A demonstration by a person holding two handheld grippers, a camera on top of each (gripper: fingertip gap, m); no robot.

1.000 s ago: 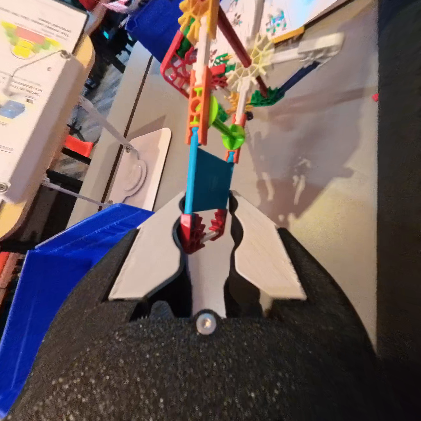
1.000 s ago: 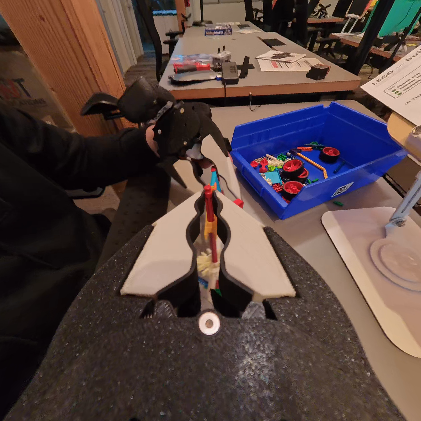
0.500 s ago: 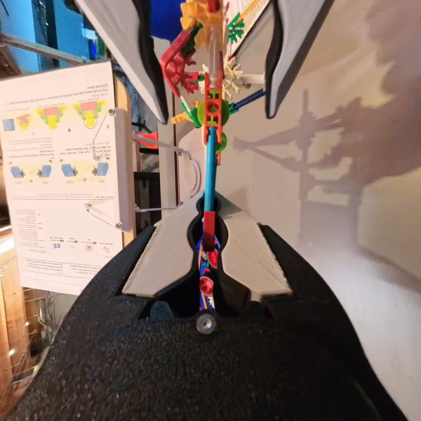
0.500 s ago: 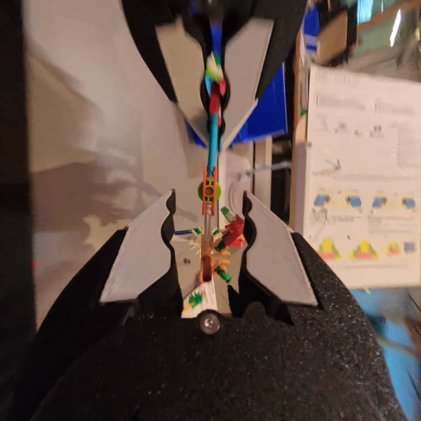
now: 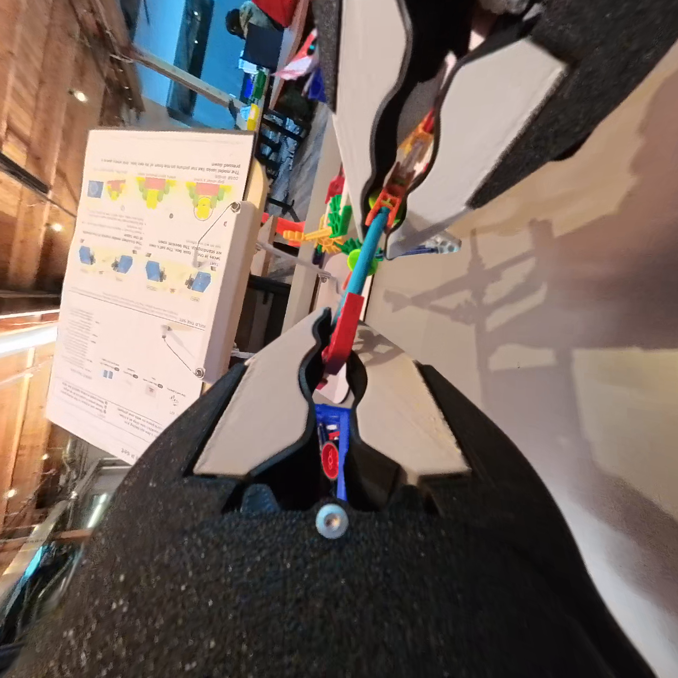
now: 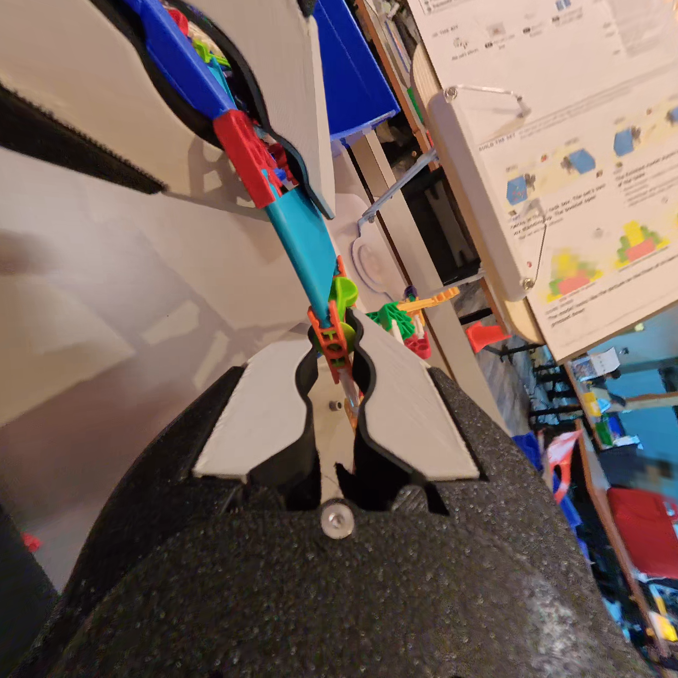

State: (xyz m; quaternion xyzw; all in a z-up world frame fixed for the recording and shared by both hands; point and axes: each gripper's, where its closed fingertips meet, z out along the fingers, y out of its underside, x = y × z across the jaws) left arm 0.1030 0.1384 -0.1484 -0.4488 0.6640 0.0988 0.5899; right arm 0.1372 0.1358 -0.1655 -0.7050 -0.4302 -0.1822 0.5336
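Here a many-coloured plastic rod-and-connector toy model [image 6: 312, 257] is held above the grey desk [image 5: 550, 367] from opposite ends, its red connector [image 5: 343, 330] clamped by the left tongs [image 5: 335, 352], its orange connector [image 6: 332, 341] by the right tongs [image 6: 335, 352], seemingly for steadiness.

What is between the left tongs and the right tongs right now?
A teal panel of the toy construction model spans the gap, running from the red connector in the left tongs to the orange connector in the right tongs. Both wrist views show it.
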